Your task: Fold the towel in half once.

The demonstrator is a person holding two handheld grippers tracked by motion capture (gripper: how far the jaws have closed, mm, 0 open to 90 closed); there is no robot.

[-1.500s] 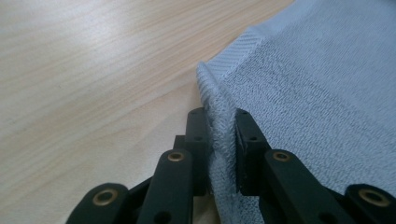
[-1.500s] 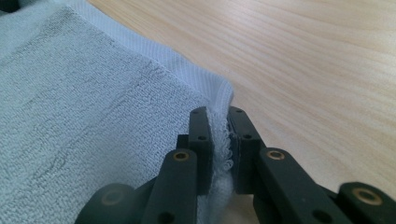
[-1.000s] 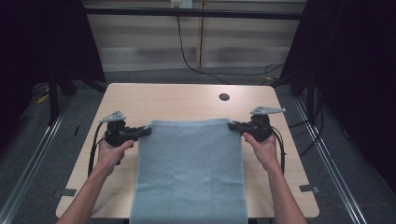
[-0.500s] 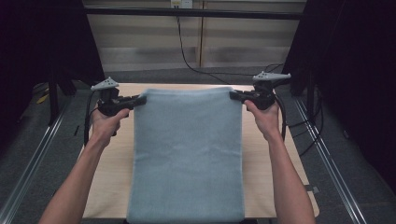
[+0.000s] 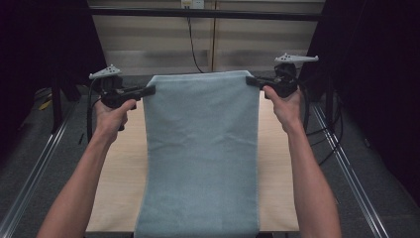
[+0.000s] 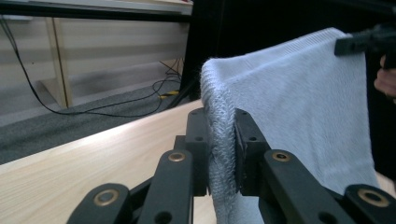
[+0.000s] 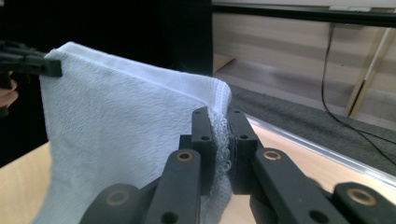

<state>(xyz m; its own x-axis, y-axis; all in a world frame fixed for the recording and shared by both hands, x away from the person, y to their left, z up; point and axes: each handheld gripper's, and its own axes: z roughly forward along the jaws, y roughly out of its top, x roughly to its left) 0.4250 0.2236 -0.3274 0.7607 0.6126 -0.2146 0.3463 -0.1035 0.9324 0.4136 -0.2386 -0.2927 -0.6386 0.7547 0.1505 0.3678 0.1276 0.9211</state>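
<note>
A light blue towel hangs stretched between both grippers above the wooden table, its lower end trailing past the near table edge. My left gripper is shut on the towel's top left corner, and my right gripper is shut on its top right corner. In the left gripper view the jaws pinch the towel at its hem, with my left gripper closed on the fabric. In the right gripper view the towel hangs to the left, its corner clamped in my right gripper.
Metal rails run along both sides of the table. A black cable hangs down the wooden panel wall behind. Dark curtains stand at left and right.
Both hands have risen and moved away from the person, lifting the towel's top edge off the table so the cloth now hangs nearly upright.
</note>
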